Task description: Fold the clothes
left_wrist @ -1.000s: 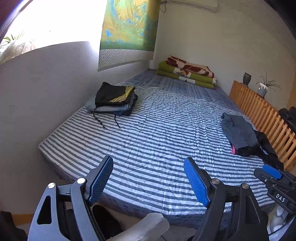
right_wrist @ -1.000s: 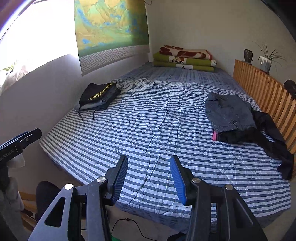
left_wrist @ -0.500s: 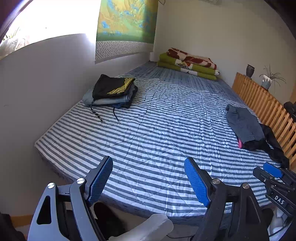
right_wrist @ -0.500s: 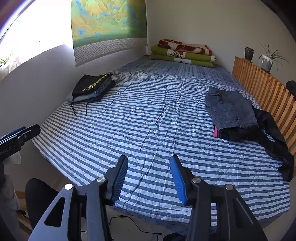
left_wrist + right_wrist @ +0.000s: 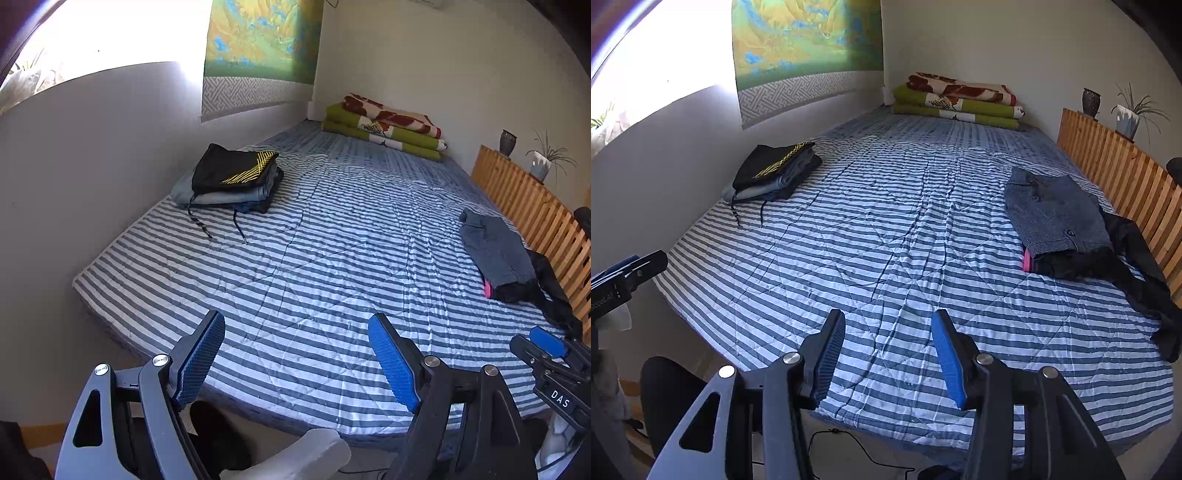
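A folded stack of clothes [image 5: 232, 181] [image 5: 775, 171], black with yellow lines on top, lies at the bed's left side, drawstrings trailing. On the right side a grey buttoned garment [image 5: 1054, 216] [image 5: 496, 251] rests over a black one [image 5: 1137, 273] with a pink bit showing. My left gripper [image 5: 297, 354] hangs open over the bed's near edge, holding nothing. My right gripper [image 5: 888, 354] is open too, empty, above the near edge. The right gripper's tip [image 5: 550, 354] shows at the left wrist view's right, and the left gripper's tip [image 5: 628, 277] at the right wrist view's left.
The blue-and-white striped bed [image 5: 905, 229] fills the room between a grey wall on the left and a wooden slat rail [image 5: 1115, 173] on the right. Folded green and red blankets [image 5: 960, 101] lie at the far end. A vase and potted plant [image 5: 1128, 114] stand on the rail.
Both grippers have risen and moved in slightly over the bed's near edge; the view of the bed shifted. Both stay open.
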`<state>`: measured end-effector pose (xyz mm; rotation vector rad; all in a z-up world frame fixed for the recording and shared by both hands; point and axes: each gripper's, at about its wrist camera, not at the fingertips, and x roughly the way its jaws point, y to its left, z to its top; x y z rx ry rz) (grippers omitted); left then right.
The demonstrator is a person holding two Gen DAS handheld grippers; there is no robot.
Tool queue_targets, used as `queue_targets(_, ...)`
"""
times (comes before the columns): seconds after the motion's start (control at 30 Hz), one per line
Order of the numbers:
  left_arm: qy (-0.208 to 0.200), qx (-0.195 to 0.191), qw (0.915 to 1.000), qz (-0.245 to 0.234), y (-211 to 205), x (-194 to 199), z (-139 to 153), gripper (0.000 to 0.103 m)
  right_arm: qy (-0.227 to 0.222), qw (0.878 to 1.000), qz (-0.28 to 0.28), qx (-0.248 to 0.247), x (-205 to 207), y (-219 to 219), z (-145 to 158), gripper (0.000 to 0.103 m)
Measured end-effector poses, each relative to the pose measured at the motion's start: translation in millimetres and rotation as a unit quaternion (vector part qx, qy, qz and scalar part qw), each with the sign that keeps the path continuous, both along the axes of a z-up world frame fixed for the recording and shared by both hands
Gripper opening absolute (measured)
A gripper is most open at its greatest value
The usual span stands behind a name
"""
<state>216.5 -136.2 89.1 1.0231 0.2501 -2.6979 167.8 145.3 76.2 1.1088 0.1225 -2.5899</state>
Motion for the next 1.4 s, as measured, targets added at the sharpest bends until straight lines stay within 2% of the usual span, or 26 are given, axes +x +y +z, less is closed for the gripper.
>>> queue_targets(1.4, -0.024, 0.004, 0.9996, -0.017, 4, -19, -21, 0.083, -0.025, 1.0, -0.016, 0.001, -10, 3, -19, 0.046)
